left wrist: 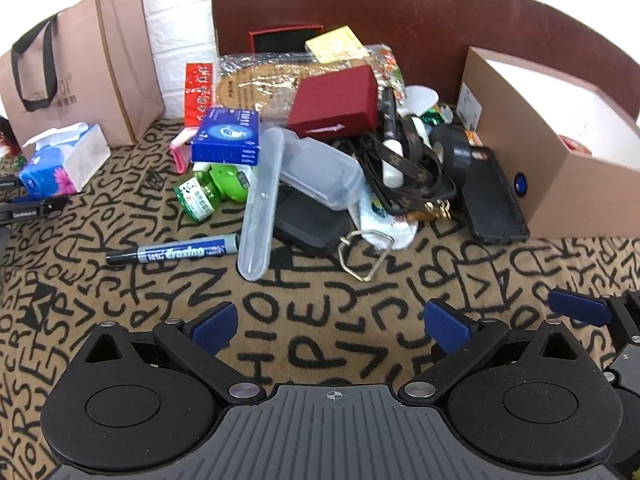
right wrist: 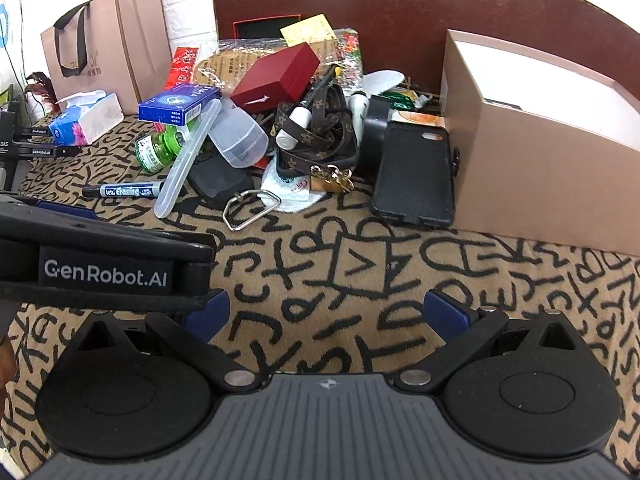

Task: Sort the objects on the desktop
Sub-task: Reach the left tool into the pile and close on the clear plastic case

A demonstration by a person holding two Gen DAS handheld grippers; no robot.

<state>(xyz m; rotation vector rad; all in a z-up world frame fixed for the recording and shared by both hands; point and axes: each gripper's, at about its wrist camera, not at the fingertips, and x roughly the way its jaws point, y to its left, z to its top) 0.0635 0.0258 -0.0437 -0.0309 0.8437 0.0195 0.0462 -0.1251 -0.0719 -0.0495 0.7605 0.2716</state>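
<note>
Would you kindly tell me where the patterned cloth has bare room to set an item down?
The widest free patch lies in front of the pile, between the metal clip and the open left gripper. A smaller one sits left, bordered by the tissue pack, the marker and the green bottle. It is crowded from the blue box across to the cardboard box.

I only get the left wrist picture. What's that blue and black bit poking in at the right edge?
Observer: That's the right gripper. Its own camera shows it wide open, holding nothing, above the lettered cloth.
Operator: Is the black phone case by the cardboard box just plain?
Observer: No. The right wrist view shows an oval camera cutout near its far corner.
Operator: Any name on the gripper I'm looking from?
Observer: Yes. The left gripper bears a white "GenRobot.AI" label on its side.
</note>
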